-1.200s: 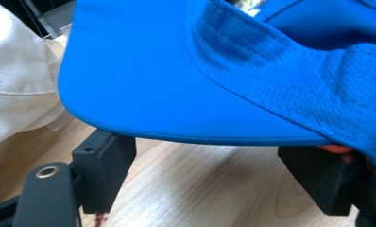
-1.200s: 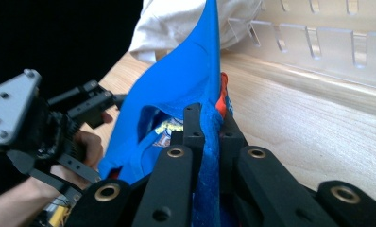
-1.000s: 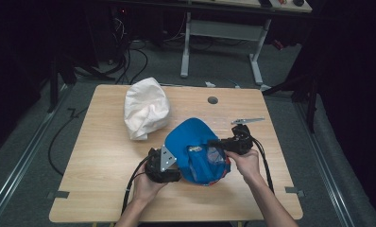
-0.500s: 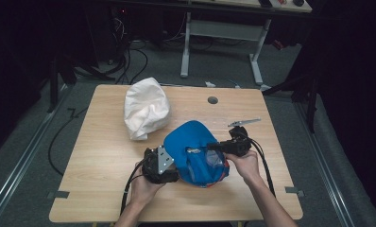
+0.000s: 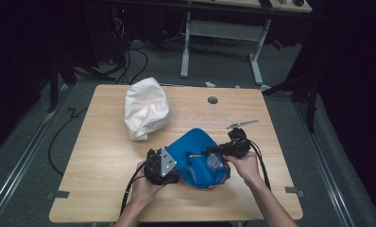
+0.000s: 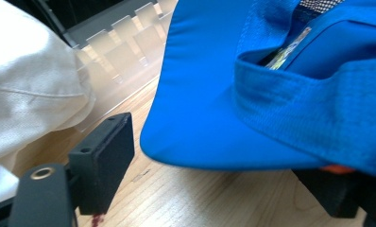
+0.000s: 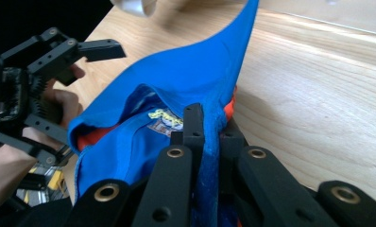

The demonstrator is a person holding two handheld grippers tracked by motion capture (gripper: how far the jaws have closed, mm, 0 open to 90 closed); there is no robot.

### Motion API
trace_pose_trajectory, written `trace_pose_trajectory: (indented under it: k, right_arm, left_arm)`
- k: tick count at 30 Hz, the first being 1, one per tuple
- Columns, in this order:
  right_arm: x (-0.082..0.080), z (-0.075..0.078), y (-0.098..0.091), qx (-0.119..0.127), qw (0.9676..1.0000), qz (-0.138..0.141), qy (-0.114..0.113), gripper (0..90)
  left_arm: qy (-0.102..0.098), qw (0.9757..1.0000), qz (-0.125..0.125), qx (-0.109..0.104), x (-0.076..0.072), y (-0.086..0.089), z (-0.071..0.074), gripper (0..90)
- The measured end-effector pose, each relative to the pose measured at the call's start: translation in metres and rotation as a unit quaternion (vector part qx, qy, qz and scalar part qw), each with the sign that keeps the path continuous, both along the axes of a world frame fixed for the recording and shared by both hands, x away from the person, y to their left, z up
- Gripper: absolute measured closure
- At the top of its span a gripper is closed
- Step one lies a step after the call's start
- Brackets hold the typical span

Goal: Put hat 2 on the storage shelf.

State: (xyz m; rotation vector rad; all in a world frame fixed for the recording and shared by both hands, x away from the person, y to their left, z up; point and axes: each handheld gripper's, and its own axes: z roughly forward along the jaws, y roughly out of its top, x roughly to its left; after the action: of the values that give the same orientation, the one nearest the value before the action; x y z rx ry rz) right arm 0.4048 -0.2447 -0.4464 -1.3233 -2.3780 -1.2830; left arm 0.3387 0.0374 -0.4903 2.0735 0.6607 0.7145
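Observation:
A blue cap (image 5: 195, 151) with an orange lining lies open side up on the wooden table (image 5: 106, 156), its brim pointing away. In the right gripper view my right gripper (image 7: 207, 123) is shut on the cap's rim (image 7: 214, 113); from above, the right gripper (image 5: 214, 152) sits at the cap's right side. My left gripper (image 5: 174, 165) is at the cap's left side. Its jaws have just closed a little and stand apart. In the left gripper view (image 6: 219, 179) the cap (image 6: 252, 71) drapes over the right jaw, and the left pad (image 6: 103, 158) is clear of it.
A white cloth bundle (image 5: 146, 113) lies at the table's back left, close to the cap. A round hole (image 5: 212, 100) and a thin metal strip (image 5: 243, 124) are at the back right. Beyond the table stand a desk frame (image 5: 224, 28) and floor cables (image 5: 124, 56).
The cap's raised brim has sunk slightly lower. Both hands have stayed where they were.

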Motion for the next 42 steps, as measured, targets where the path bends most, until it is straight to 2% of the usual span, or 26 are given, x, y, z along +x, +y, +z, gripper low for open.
trace_pose_trajectory:
  k: [3,9,14,17,20,22,23,27,28,32,35,38,41,42]
  right_arm:
    - [0.0,0.001,0.003,0.006,0.9999,0.011,-0.004,86.2]
    - [0.001,0.004,0.008,0.008,0.9994,0.033,-0.008,86.0]
    - [0.004,0.006,0.008,0.018,0.999,0.04,-0.003,85.9]
    - [0.005,0.005,0.008,0.024,0.9987,0.045,0.004,85.7]
    - [0.006,0.003,0.008,0.026,0.9985,0.047,0.006,85.5]
    - [0.007,0.003,0.008,0.031,0.9984,0.047,0.008,85.4]
    - [0.007,0.003,0.008,0.035,0.9982,0.047,0.008,85.3]
    - [0.008,0.003,0.007,0.039,0.998,0.049,0.008,83.8]
    - [0.008,0.002,0.007,0.039,0.9981,0.048,0.007,83.5]
    - [0.01,0.0,0.009,0.022,0.9991,0.035,0.013,81.2]
    - [0.01,-0.001,0.009,0.022,0.9993,0.023,0.019,77.9]
    - [0.011,-0.001,0.008,0.031,0.9993,0.012,0.018,70.1]
    - [0.011,0.002,0.009,0.01,0.9998,-0.018,0.003,59.7]
    - [0.013,0.003,0.008,0.015,0.9995,-0.026,0.003,58.5]
  left_arm:
    - [0.006,0.9999,-0.009,0.003,0.0,-0.001,-0.001,22.7]
    - [0.012,0.9992,-0.034,0.015,0.001,-0.001,0.002,36.5]
    - [0.011,0.9987,-0.049,0.007,0.003,0.003,0.01,55.3]
    - [0.014,0.9982,-0.056,0.014,0.004,0.005,0.013,64.9]
    - [0.016,0.9979,-0.061,0.015,0.004,0.005,0.016,70.2]
    - [0.01,0.9978,-0.065,0.014,0.004,0.006,0.018,73.6]
    - [0.017,0.9975,-0.067,0.012,0.004,0.006,0.019,74.3]
    - [0.022,0.9964,-0.08,0.014,0.003,0.007,0.022,77.5]
    - [0.024,0.9959,-0.087,0.014,0.003,0.007,0.022,78.6]
    - [0.025,0.9921,-0.116,0.04,0.004,0.003,0.025,81.7]
    - [0.028,0.9917,-0.121,0.033,0.005,0.003,0.03,82.5]
    - [0.032,0.9895,-0.137,0.032,0.002,0.001,0.034,84.3]
    - [0.044,0.9857,-0.158,0.038,0.0,-0.002,0.036,85.9]
    - [0.044,0.9852,-0.161,0.04,0.0,-0.002,0.036,86.0]
